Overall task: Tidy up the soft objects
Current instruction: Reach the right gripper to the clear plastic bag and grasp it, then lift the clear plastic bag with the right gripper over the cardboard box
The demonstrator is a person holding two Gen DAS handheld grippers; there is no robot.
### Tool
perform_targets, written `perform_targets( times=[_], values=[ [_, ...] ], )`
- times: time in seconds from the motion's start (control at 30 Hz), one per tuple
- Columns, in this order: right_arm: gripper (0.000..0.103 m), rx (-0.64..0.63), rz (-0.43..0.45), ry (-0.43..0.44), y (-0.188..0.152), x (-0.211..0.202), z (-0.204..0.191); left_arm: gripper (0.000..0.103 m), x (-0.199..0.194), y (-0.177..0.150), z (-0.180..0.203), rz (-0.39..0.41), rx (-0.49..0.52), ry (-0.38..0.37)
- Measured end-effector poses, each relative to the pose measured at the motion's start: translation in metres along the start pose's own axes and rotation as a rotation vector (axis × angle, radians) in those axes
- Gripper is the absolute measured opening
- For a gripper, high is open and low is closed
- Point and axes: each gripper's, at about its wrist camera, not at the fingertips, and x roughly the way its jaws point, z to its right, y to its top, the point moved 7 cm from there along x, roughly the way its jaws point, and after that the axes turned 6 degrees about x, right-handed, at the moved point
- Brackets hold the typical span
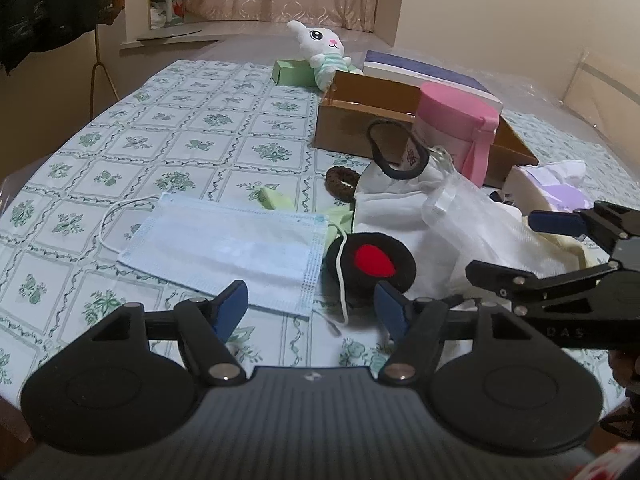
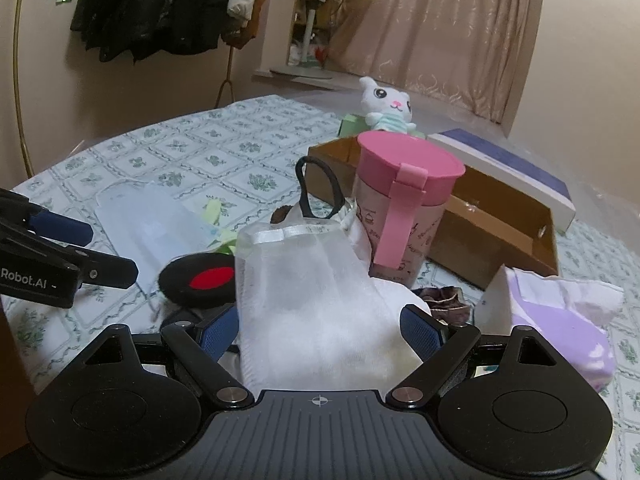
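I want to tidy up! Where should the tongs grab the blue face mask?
Pinch the face mask at its near right corner, coming from the front with the left tongs. It lies flat on the tablecloth, and that edge is free, beside the black pad.

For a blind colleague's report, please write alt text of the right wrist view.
The open right gripper straddles a white mesh pouch on a heap of white cloth on a floral tablecloth. Behind stand a pink-lidded cup, an open cardboard box and a plush bunny. At left lie a black pad with a red spot, a face mask and the left gripper.
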Motion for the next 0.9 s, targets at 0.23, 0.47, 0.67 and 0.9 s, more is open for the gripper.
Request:
perform_targets(
  times=[0.23,0.47,0.67,0.9],
  values=[
    [0.018,0.035,-0.017,0.024,0.000,0.009,0.013,0.063,0.010,0.003,0.008,-0.007,0.029,-0.012],
    [0.002,0.139,0.023,0.040,0.003,-0.011,0.028,0.056,0.014,0.003,0.022,0.001,0.109,-0.015],
    [0.002,0.215,0.087,0.039,0.008,-0.043,0.037,0.050,0.016,0.012,0.044,0.030,0.253,-0.009],
    [0.002,0.287,0.092,0.045,0.006,-0.057,0.050,0.048,0.040,0.013,0.070,-0.014,0.403,-0.023]
  ],
)
